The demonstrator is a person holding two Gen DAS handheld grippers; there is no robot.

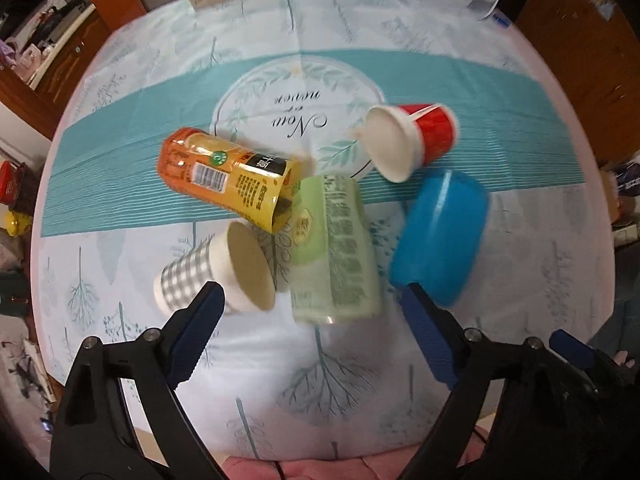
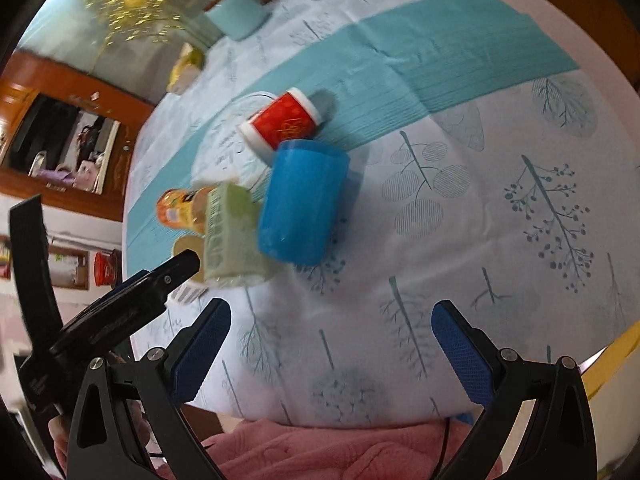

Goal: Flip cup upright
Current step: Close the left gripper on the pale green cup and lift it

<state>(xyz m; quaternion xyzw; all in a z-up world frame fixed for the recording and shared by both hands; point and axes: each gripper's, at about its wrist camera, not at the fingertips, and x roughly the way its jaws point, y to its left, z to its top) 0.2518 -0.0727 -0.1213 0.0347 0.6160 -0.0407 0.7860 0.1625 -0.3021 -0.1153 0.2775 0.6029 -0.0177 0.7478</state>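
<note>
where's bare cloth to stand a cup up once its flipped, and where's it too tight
Free: the near strip of tablecloth between the cup cluster and the table's front edge, and the wide patch right of the blue cup. Crowded: mid-table, where the checked cup, orange cup, green cup, red cup and the blue one lie close together on their sides.

Left gripper (image 1: 312,300): fingers (image 1: 200,328) spread wide apart, blue pads facing each other, nothing between them, held in the air and pointing forward and down. Right gripper (image 2: 332,320): fingers (image 2: 460,352) also spread wide, gripping nothing, tilted sideways. Left gripper (image 2: 120,312) visible at the left edge of the right wrist view.
</note>
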